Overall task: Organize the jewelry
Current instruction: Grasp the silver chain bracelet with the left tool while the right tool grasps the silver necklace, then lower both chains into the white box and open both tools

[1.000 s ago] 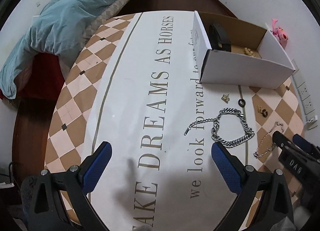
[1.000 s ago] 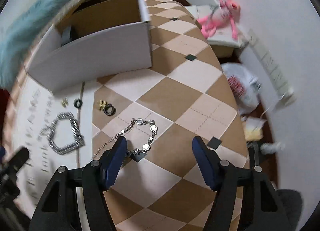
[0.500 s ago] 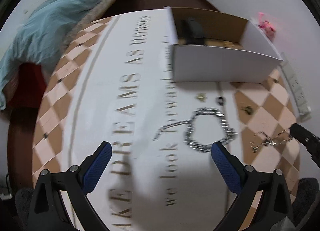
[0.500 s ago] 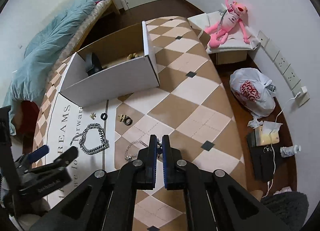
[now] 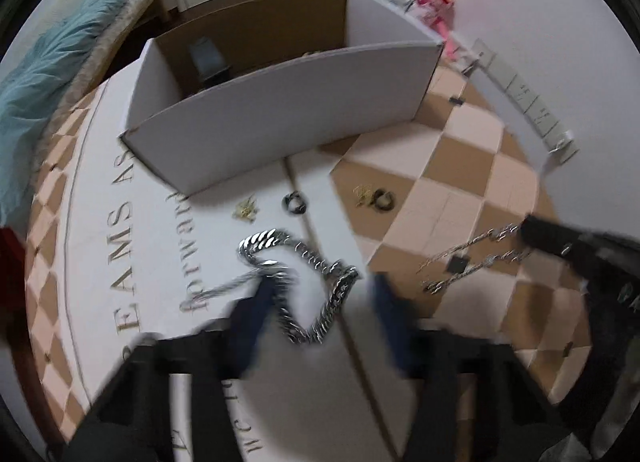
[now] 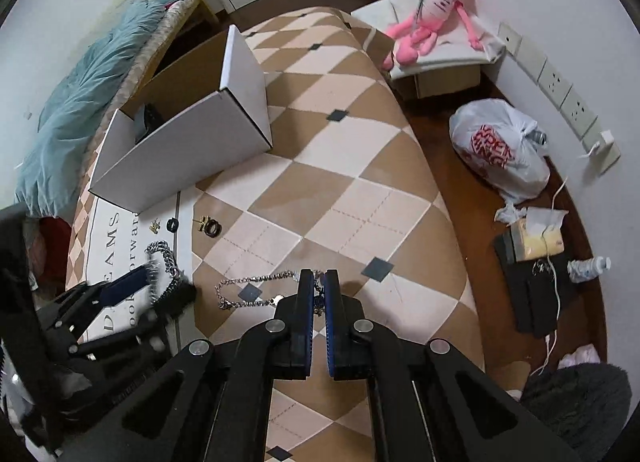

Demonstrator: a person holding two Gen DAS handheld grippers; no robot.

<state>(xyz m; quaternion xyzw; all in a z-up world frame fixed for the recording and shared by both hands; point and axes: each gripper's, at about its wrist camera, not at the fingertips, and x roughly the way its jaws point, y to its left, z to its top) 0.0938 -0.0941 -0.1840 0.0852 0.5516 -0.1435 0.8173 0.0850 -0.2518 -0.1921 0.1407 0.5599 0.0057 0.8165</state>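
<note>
A thick silver chain [image 5: 296, 286] lies on the checked cloth. My left gripper [image 5: 320, 322] is open, its blurred blue fingers on either side of the chain's near loop; it also shows in the right wrist view [image 6: 160, 286]. My right gripper [image 6: 319, 282] is shut on a thin silver bracelet [image 6: 248, 290], whose free end trails left on the cloth; it also shows in the left wrist view [image 5: 472, 258]. A white cardboard box [image 5: 280, 113] stands behind, open on top, with a dark object inside. Small gold pieces [image 5: 246, 207] and black rings [image 5: 296, 201] lie before it.
A bed with a teal duvet [image 6: 92, 101] is at the far left. A pink plush toy [image 6: 432, 9], a white plastic bag [image 6: 500, 145] and small clutter on the floor lie off the table's right edge. Wall sockets [image 6: 560, 89] line the right wall.
My left gripper has moved forward and right over the thick chain, its fingers narrowing around it. My right gripper closed on the thin bracelet and holds it.
</note>
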